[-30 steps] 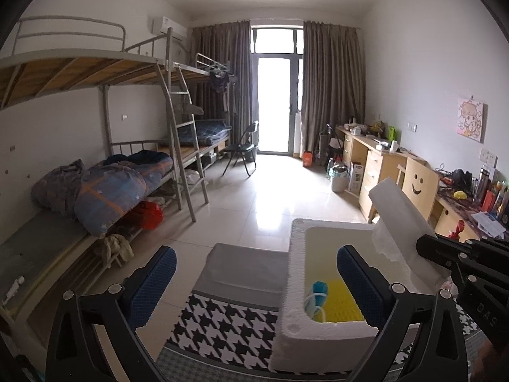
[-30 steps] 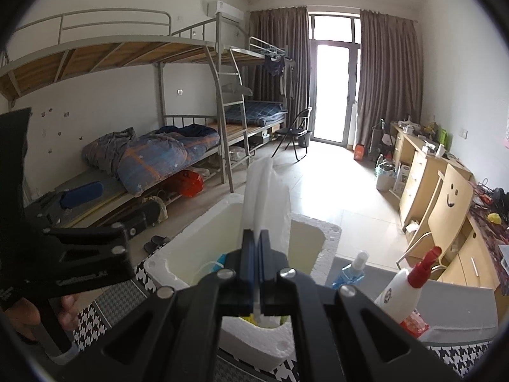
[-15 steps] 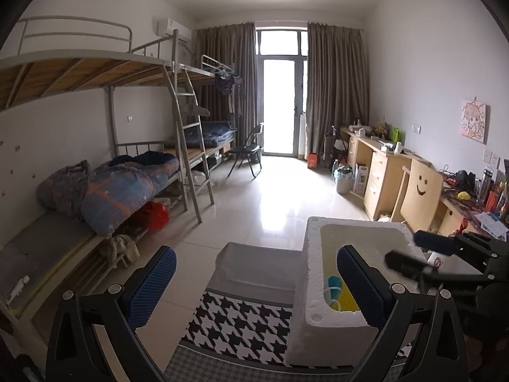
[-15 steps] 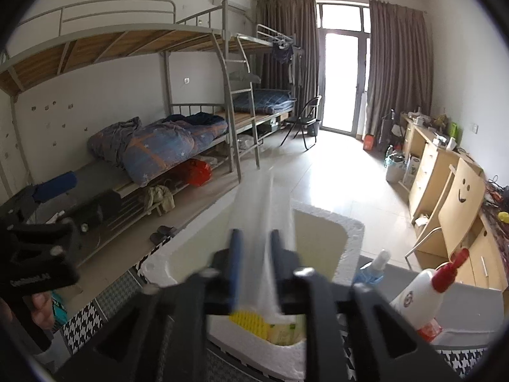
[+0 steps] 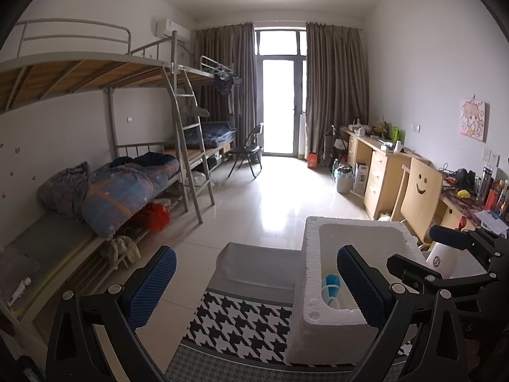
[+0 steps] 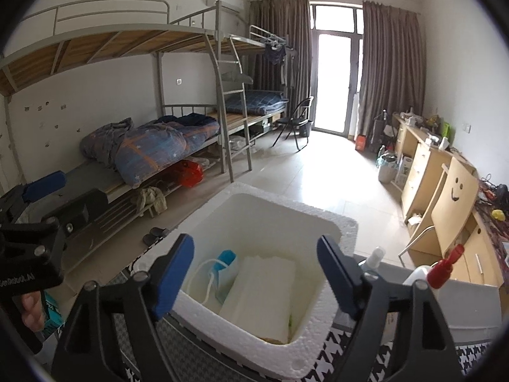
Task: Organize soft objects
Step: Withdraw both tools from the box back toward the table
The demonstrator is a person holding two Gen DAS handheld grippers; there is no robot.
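White foam box [image 6: 346, 222] sat lower centre of frame on the table. Folded white foam sheet [image 6: 264, 293] lay inside: light, soft, crushable; best pinched at an edge. Right gripper [image 6: 254, 270] fingers had just been opening, nothing between. Left gripper [image 5: 254, 281] fingers spread, empty.

Above the foam box [image 6: 254, 210] the way down is open; its thick walls fence the cavity on every side. Inside it, a white foam sheet [image 6: 264, 293] covers the right part of the floor and a blue-and-white mask [image 6: 222, 270] leans on the left wall. Right of the box, a spray bottle [image 6: 442, 267] and grey bin [image 6: 470, 305] crowd that flank.
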